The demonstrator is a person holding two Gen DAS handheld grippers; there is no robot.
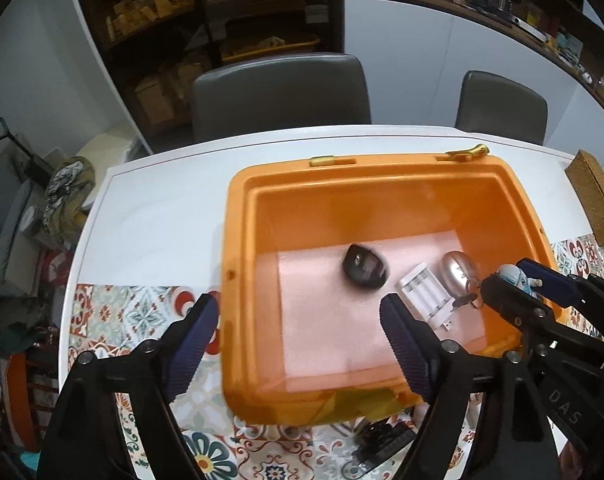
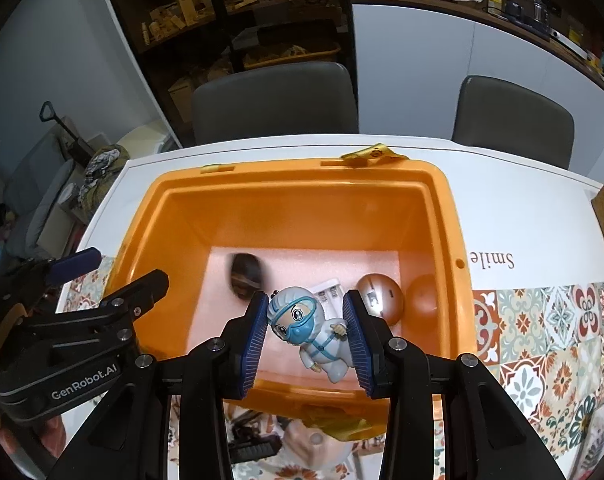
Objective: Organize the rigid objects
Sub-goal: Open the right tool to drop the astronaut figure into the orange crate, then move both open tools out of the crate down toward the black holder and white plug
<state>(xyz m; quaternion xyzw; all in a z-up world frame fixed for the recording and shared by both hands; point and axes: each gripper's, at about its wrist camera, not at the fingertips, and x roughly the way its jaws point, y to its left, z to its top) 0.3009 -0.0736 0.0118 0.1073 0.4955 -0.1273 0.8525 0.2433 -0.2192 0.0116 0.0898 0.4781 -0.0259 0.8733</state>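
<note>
An open orange box (image 1: 238, 224) (image 2: 445, 216) with a pink foam floor sits on the table. In it lie a blurred black mouse (image 1: 365, 267) (image 2: 246, 274), a white battery charger (image 1: 423, 294) (image 2: 329, 289) and a rose-gold egg-shaped object (image 1: 457, 270) (image 2: 381, 298). My left gripper (image 1: 298, 344) is open and empty over the box's near left rim. My right gripper (image 2: 307, 338) is shut on a white-and-blue goggled figurine (image 2: 311, 330) (image 1: 519, 280), held above the box's near edge.
Two grey chairs (image 1: 282, 92) (image 1: 501, 104) stand behind the white table (image 1: 162, 200). A patterned mat (image 2: 541, 328) covers the near side. A wicker box (image 1: 593, 196) sits at the right. Dark items (image 1: 381, 440) lie in front of the orange box.
</note>
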